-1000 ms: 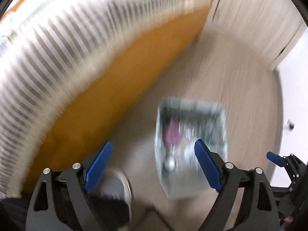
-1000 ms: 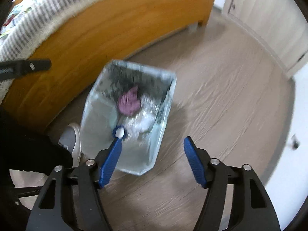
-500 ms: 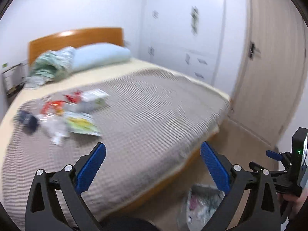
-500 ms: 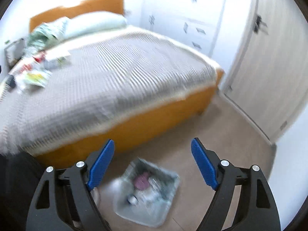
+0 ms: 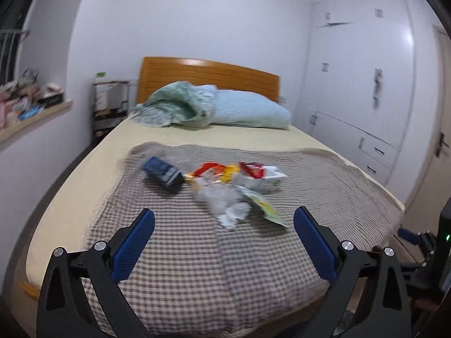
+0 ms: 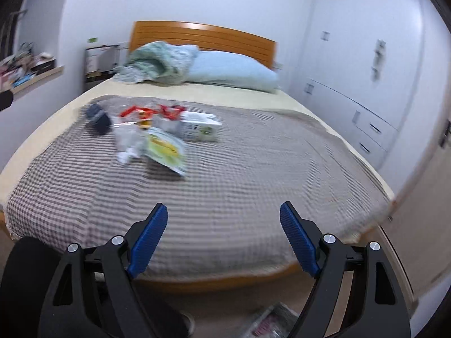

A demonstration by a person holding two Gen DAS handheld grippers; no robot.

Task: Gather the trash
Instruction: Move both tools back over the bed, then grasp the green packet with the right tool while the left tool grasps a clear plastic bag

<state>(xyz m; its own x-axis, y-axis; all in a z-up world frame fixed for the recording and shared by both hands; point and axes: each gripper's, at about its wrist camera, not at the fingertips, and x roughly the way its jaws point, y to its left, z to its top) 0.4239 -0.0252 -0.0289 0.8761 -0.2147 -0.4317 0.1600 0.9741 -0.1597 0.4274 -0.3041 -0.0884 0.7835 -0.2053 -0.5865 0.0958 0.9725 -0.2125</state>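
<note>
Trash [image 5: 225, 188] is lying on the bed [image 5: 197, 253] ahead of your left tool [image 5: 224, 239], whose jaws are standing wide and empty; your right tool [image 6: 224, 233] is gaping empty too. Wrappers are looking light, crinkly and slippery, so pinch a loose edge.

On the wooden-framed bed [image 5: 352, 174] we see a checked grey blanket [image 5: 211, 253] carrying a heap of crumpled wrappers [image 5: 225, 188], a dark blue pouch [image 5: 163, 173] at its left. Behind, a pale blue pillow [image 5: 251, 109] lies against the headboard; a white wardrobe [image 5: 360, 84] stands right.
</note>
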